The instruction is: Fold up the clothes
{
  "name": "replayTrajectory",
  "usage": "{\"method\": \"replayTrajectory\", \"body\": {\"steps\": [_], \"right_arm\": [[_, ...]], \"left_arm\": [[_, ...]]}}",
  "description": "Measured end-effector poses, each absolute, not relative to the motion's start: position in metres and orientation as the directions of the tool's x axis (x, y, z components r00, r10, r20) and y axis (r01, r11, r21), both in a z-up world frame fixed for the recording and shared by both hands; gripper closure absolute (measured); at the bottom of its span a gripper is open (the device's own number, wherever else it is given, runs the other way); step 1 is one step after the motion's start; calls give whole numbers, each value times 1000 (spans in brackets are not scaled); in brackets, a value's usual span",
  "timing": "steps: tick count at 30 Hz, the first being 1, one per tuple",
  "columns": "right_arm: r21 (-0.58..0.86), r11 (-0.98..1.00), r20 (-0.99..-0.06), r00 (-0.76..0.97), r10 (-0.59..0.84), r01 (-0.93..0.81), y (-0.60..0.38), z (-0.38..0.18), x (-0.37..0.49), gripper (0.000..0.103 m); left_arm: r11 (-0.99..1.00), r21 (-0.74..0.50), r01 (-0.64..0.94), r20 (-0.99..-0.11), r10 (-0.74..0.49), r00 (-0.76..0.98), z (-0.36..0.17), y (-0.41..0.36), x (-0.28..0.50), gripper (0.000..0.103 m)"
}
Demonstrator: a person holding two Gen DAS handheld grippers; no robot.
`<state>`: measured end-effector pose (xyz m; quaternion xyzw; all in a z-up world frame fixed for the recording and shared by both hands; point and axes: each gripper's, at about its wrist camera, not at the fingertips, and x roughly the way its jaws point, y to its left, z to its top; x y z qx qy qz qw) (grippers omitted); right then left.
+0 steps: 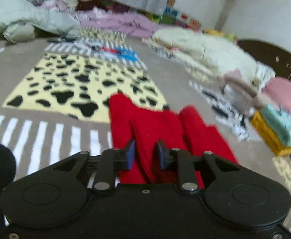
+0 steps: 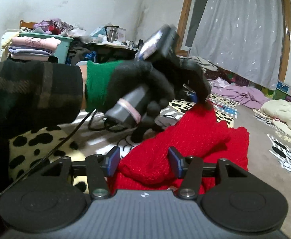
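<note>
A red knitted garment lies bunched on the patterned rug. In the left wrist view my left gripper has its blue pads a small way apart with a raised fold of the red knit between them. In the right wrist view the same red garment lies in front of my right gripper, whose jaws stand wide open around a rolled edge of it. The left gripper shows there too, held by a gloved hand, its tips down on the garment's far edge.
A rug with a yellow cow-spot panel covers the floor. Folded stacks sit at the right, cream bedding and purple cloth farther back. A black cable runs across the rug.
</note>
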<state>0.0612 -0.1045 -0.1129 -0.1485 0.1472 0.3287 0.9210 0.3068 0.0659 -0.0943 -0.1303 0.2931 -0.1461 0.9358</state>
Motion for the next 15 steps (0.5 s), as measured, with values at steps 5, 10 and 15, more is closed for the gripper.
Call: {"method": "replayTrajectory", "body": {"steps": [5,10,15], "right_arm": [[-109,742,-345,725,596,-662,-121,-97,60,53],[-176,767,-321,772,548,-617,-142,-70,64,65],[-216,809,-324,822,469,-546,-163,-52,103,69]], "left_arm": [[917,-335,217,-423,-352,835,-63,79,281,75],[889,-290,355,-427,-452,783,-54,71,254,75],[838,-223,499,-447,-542,711,-68,51,228,75]]}}
